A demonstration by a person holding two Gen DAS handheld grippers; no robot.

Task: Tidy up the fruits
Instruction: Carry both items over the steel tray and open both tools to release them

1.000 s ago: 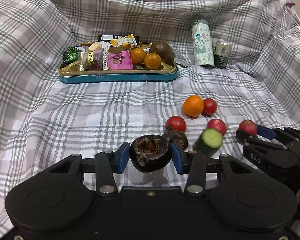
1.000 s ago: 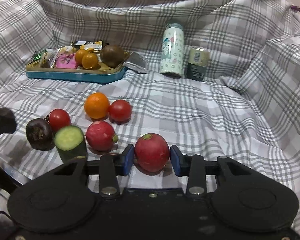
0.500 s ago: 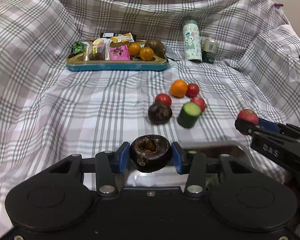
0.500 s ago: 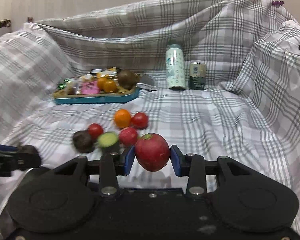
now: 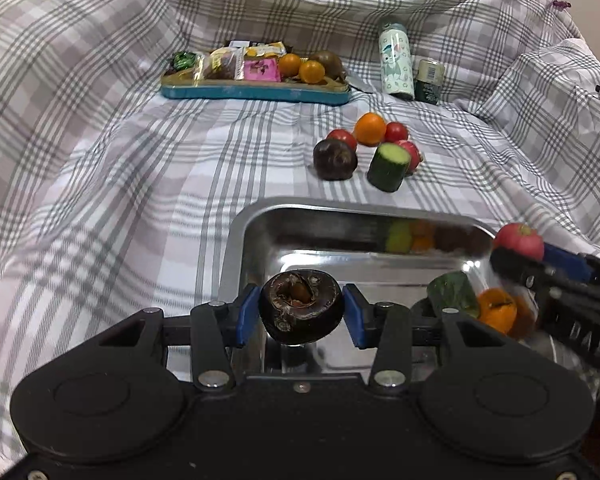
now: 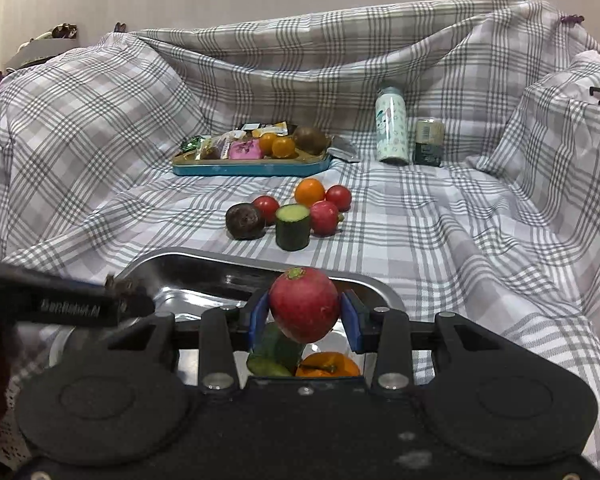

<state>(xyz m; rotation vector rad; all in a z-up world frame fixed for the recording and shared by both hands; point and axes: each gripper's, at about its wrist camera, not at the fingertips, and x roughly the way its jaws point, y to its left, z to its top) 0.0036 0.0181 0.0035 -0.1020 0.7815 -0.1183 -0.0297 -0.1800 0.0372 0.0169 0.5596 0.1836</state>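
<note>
Over the steel tray (image 5: 236, 240), a dark, cracked fruit (image 5: 301, 307) sits clamped across its middle by the left gripper (image 5: 301, 314), jaws wide. It looks firm yet brittle-skinned, so gentle pressure suits. Alongside, the right gripper (image 6: 305, 316) pinches a smooth, likely slippery red fruit (image 6: 304, 304) above the tray's cucumber piece (image 6: 276, 354) and orange (image 6: 327, 364).

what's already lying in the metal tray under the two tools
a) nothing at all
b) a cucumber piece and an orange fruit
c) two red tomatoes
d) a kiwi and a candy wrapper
b: in the right wrist view a green cucumber piece and an orange fruit lie in the metal tray, just below the red fruit gripped in the right tool.
</note>
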